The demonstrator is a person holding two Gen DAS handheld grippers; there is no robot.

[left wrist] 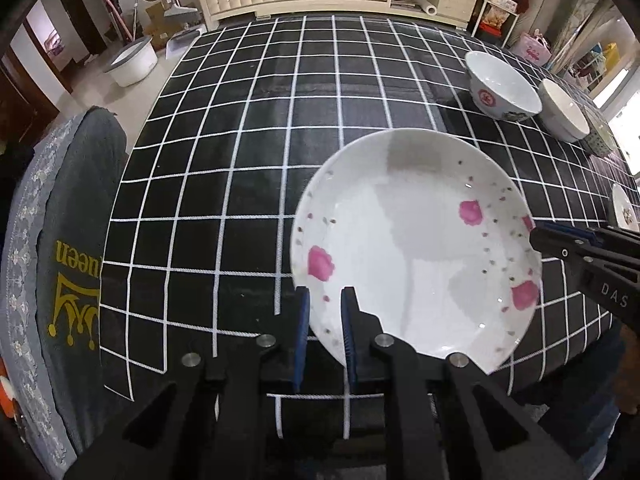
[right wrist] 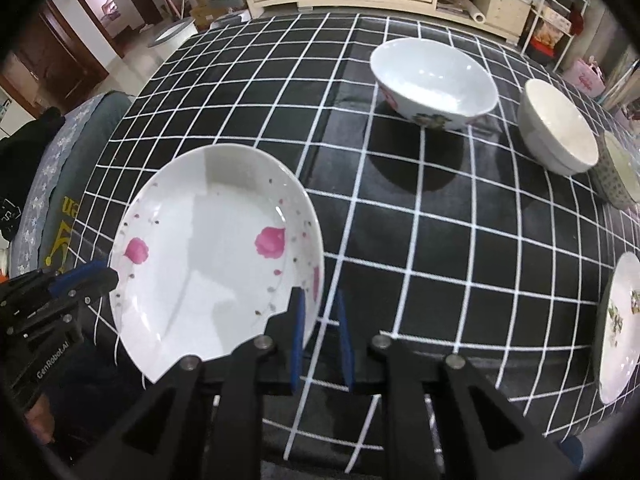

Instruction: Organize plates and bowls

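- Pink-flowered plate (left wrist: 416,248) is held over the near edge of the checked table (left wrist: 240,152), its rim clamped on opposite sides by left gripper (left wrist: 326,320) and right gripper (right wrist: 320,320).
- A wide stretch of bare cloth is seen beyond the plate.
- Counted: three bowls, namely floral bowl (right wrist: 434,80), plain white bowl (right wrist: 558,128) and patterned bowl (right wrist: 618,172); one second plate (right wrist: 620,328) at the right edge.
- A cushioned chair (left wrist: 60,240) is noted left of the table.

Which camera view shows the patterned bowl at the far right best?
The right wrist view: the patterned bowl shows its dotted outside and pale inside. In the left wrist view only a sliver appears behind the plain white bowl.
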